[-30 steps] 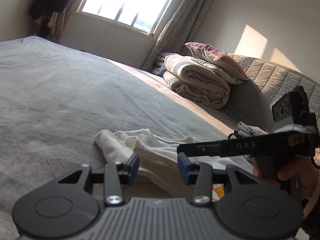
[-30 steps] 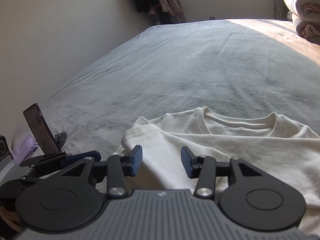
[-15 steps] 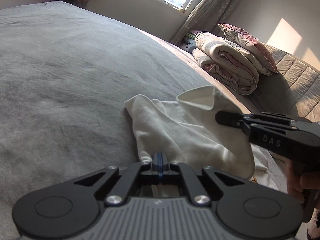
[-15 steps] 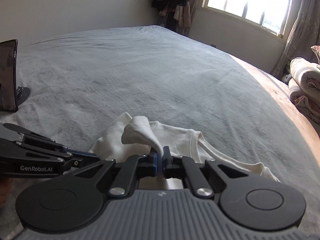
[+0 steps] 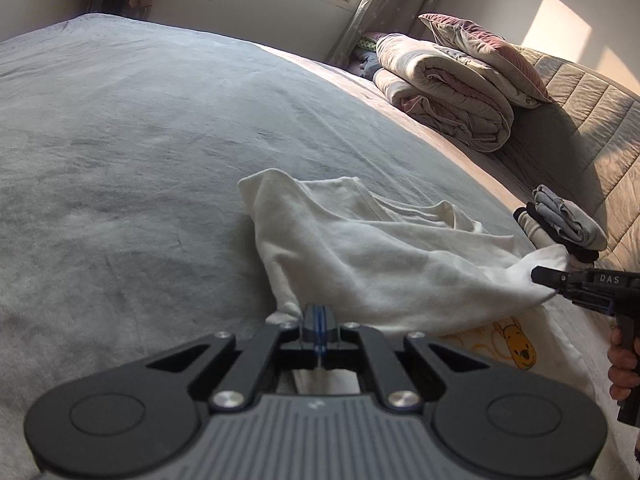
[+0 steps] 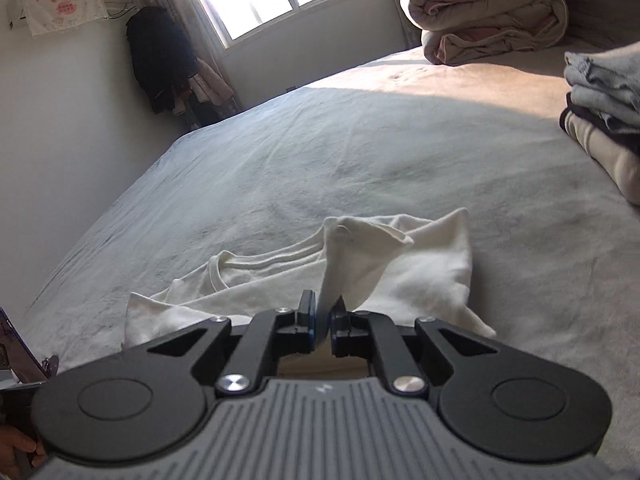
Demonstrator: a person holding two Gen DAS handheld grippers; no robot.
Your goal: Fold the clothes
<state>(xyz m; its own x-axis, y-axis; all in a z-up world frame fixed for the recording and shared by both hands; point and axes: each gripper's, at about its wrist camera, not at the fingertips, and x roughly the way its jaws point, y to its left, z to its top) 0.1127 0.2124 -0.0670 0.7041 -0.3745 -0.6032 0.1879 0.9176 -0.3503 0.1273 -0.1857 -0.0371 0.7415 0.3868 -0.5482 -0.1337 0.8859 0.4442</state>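
A white T-shirt (image 5: 360, 248) lies crumpled on the grey bed (image 5: 140, 140), its yellow bear print (image 5: 516, 344) showing at the right. My left gripper (image 5: 317, 320) is shut on the shirt's near edge, low against the bed. In the right wrist view my right gripper (image 6: 323, 316) pinches a sleeve of the T-shirt (image 6: 420, 268) and holds it lifted; its jaws are opening slightly with the cloth still between the pads. In the left wrist view the right gripper (image 5: 538, 276) pulls that sleeve taut out to the right.
A pile of folded clothes (image 5: 568, 224) sits close to the right of the shirt, also seen as the folded pile (image 6: 604, 112). A rolled quilt (image 5: 444, 92) and pillow lie by the padded headboard. A phone on a stand (image 6: 16, 348) stands at the left.
Both grippers went from open to shut on the shirt. The right one then carried the sleeve up and across to the right; the left one stayed low at the near edge.
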